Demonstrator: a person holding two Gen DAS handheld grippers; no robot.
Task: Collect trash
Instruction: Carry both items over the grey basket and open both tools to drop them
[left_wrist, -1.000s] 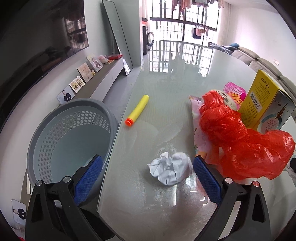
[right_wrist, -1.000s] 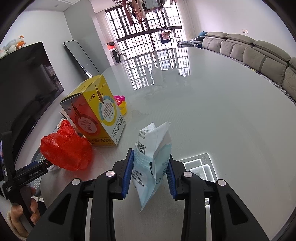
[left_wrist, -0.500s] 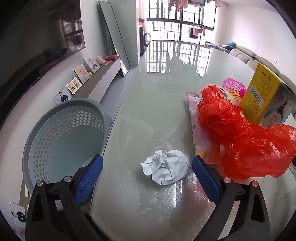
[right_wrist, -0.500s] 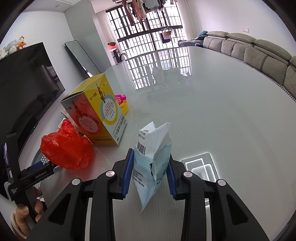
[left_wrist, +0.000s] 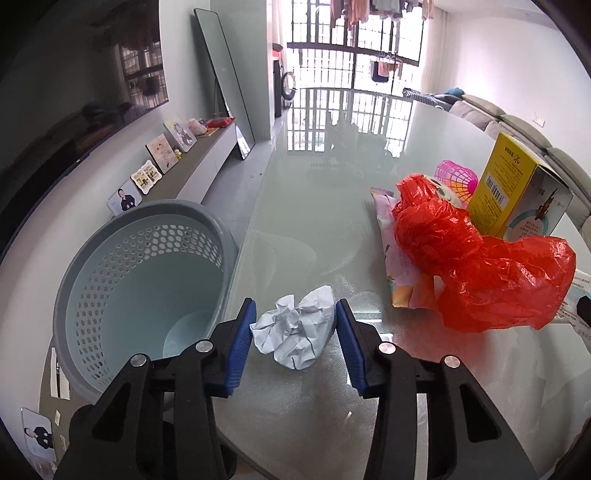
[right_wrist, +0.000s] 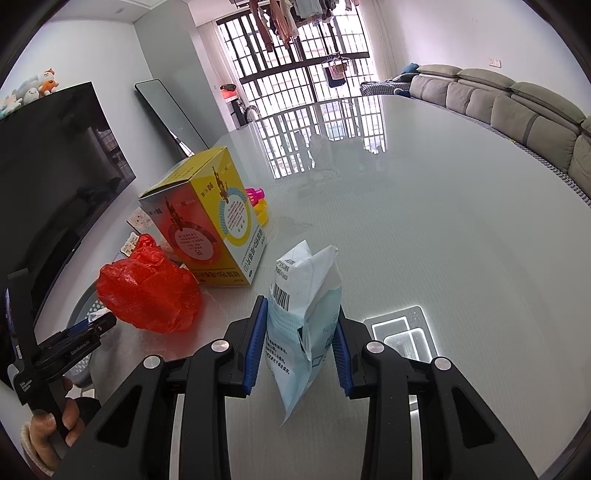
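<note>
At 6 o'clock on the glass table (left_wrist: 332, 206), the left gripper (left_wrist: 295, 328) had just been closing and pinched the crumpled paper ball (left_wrist: 295, 336). The grey basket (left_wrist: 92, 266) at 9 o'clock looked empty. The right gripper (right_wrist: 299, 349) clamped a pale blue wrapper (right_wrist: 303, 314); the red plastic bag (left_wrist: 480, 266) at 3 o'clock remained to collect.

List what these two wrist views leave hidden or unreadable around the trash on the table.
- Left wrist view: the pink packet is half covered by the red plastic bag.
- Left wrist view: the basket floor is partly hidden behind the left hand-held gripper, closed on the crumpled paper.
- Right wrist view: the pale blue packet print is too small to read; the right hand-held gripper pads cover its sides.
</note>
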